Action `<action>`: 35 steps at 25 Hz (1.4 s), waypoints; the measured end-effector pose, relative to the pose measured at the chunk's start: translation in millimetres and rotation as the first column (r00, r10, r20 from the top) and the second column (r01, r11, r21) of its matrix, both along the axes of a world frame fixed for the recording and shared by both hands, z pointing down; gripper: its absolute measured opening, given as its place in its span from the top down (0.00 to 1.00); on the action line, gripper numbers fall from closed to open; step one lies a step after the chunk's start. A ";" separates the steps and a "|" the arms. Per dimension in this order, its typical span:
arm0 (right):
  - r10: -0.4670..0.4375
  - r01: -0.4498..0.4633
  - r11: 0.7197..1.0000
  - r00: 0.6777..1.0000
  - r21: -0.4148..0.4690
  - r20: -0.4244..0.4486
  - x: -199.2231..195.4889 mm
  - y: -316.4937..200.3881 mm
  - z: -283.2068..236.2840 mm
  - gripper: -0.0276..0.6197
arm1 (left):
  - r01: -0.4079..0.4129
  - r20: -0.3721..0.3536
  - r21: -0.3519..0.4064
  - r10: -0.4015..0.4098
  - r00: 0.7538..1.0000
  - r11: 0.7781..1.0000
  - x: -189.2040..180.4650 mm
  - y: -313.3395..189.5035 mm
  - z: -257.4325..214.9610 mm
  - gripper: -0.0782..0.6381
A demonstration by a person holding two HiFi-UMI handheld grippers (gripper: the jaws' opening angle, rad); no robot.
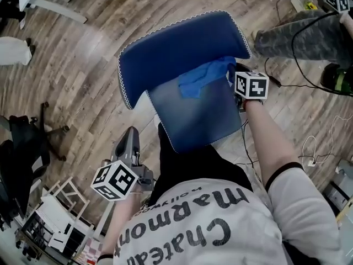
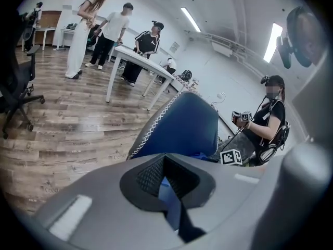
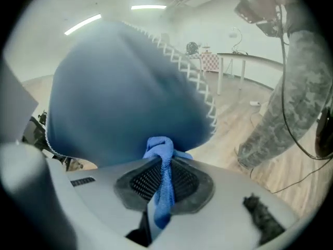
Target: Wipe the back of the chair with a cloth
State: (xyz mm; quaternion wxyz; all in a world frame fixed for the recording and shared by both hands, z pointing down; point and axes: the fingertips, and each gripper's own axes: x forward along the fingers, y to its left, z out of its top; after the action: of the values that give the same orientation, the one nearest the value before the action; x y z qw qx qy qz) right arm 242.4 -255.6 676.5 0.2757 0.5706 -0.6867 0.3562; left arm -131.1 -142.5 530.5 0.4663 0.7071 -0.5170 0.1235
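Nearest, at 7 o'clock in the head view, the left tongs hang low beside the person's body, tips toward the chair and apart from it. In the left gripper view the left tongs are drawn together to a thin slit, with nothing in it but a glimpse of blue upholstery beyond.

Just past the person's chest stands the chair back, a paler blue panel edged with white stitching. At its 1 o'clock corner, where it meets the seat, the blue cloth lies bunched against the panel. The right tongs reach in from 3 o'clock of the cloth. The right gripper view shows the right tongs pinched tight on the cloth, a fold sticking out past the tips against the blurred blue chair.

Farther off, the wooden floor spreads around the seat. A black office chair stands at 9 o'clock, well apart, and another person's trouser leg shows at 2 o'clock, with black cables on the floor beside it.
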 end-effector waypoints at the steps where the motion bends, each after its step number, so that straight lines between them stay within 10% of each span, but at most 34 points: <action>1: -0.026 0.025 1.000 0.999 0.018 0.024 1.2 2.8 -6.4 0.89 | 0.008 0.004 0.005 -0.008 1.000 1.000 6.8 4.5 -1.2 0.88; 9: -0.231 0.182 0.952 0.954 0.247 0.190 -45.3 7.5 -101.1 0.89 | 0.061 0.009 0.142 -0.063 0.998 0.988 7.5 20.9 -48.2 0.88; 14: -0.322 0.238 0.877 0.936 0.419 0.142 -77.7 4.4 -200.5 0.89 | 0.076 -0.021 0.261 -0.073 0.997 0.962 -6.9 24.4 -102.0 0.88; 27: -0.390 0.185 0.605 0.917 0.775 0.085 -175.0 79.7 -444.7 0.89 | -0.025 -0.005 0.622 0.036 0.999 0.782 -68.0 64.7 -247.9 0.88; 35: -0.441 0.195 0.555 0.893 0.809 0.087 -237.9 165.0 -490.8 0.89 | -0.067 -0.007 0.684 0.098 0.995 0.726 -90.3 112.1 -276.5 0.88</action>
State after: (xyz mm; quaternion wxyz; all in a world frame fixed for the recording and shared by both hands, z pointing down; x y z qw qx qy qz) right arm 4.5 -90.6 185.7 -0.0402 0.4406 -0.8958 0.0415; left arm -221.3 -30.4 254.0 0.1789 0.8536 -0.4843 -0.0697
